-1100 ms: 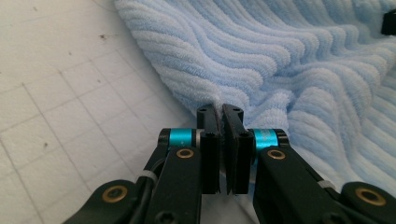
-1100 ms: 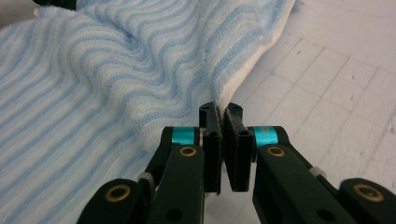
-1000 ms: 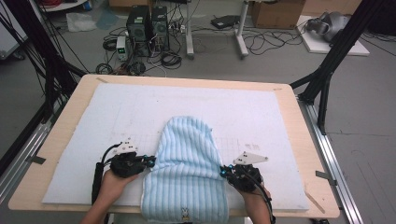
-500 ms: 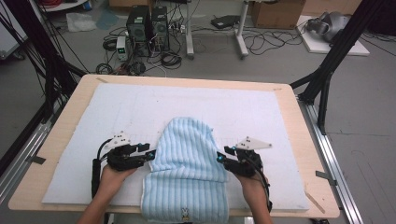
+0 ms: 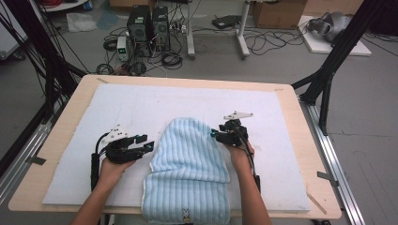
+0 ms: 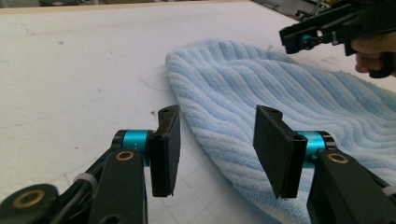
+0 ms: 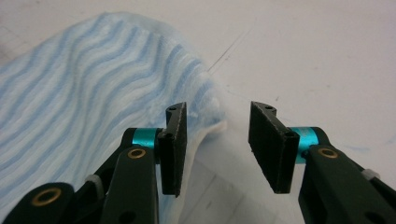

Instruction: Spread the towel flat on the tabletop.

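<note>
Both tongs have just been opening and grip nothing now — the left tongs (image 5: 149,146) gape beside the towel (image 5: 187,173), which lies folded on the desk's white mat (image 5: 94,117); the right tongs (image 5: 214,135) have slid up its right edge — likely for another fold.

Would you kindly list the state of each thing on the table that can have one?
Light blue towel: folded, lying flat, near end hanging over the table edge.
Left gripper: open, jaws just opened, holding nothing, at the towel's edge.
Right gripper: open, jaws just opened, holding nothing, at the towel's edge.
White mat: spread flat.
</note>
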The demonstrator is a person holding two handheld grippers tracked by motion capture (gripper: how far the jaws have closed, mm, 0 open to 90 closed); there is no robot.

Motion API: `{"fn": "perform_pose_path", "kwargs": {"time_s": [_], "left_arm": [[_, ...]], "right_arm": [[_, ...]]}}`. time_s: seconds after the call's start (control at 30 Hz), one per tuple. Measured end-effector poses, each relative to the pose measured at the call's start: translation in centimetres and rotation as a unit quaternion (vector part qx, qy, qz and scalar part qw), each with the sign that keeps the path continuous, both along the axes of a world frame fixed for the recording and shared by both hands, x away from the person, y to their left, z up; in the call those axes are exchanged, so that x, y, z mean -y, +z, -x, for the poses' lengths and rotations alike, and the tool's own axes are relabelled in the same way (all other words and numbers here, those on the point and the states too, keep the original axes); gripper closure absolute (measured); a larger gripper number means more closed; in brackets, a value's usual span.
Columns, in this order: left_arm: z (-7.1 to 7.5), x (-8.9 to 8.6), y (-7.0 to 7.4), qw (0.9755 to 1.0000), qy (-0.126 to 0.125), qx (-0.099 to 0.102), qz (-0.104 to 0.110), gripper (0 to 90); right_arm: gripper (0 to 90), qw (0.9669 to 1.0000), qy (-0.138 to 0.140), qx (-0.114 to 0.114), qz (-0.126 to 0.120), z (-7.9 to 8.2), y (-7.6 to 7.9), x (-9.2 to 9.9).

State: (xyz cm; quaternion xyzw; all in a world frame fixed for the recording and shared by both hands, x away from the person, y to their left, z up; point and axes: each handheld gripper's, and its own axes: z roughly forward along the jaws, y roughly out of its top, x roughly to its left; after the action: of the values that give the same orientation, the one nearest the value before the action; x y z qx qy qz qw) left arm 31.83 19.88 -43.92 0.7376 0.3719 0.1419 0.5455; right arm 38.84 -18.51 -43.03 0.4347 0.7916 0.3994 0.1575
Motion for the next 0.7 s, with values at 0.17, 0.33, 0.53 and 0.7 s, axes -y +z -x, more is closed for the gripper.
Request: {"fn": "perform_pose_path", "kwargs": {"time_s": [0.17, 0.33, 0.53, 0.7], "left_arm": [[-0.2, -0.1, 0.0, 0.9999, 0.009, -0.007, 0.000, 51.4], [-0.3, -0.2, 0.0, 0.9999, 0.012, -0.009, 0.001, 51.5], [-0.6, -0.1, 0.3, 0.9998, 0.014, -0.013, 0.007, 51.4], [-1.1, 0.1, 1.3, 0.9998, 0.015, -0.004, 0.009, 51.4]], "right_arm": [[55.8, 0.9996, 0.001, -0.028, 0.009, -2.0, -0.8, -1.7], [83.3, 0.9992, 0.003, -0.029, 0.027, -2.0, -0.9, -1.9], [84.9, 0.9972, -0.001, 0.028, 0.070, -0.3, 1.0, -1.0], [84.8, 0.9907, 0.002, 0.070, 0.117, 1.8, 2.2, 0.2]]}}
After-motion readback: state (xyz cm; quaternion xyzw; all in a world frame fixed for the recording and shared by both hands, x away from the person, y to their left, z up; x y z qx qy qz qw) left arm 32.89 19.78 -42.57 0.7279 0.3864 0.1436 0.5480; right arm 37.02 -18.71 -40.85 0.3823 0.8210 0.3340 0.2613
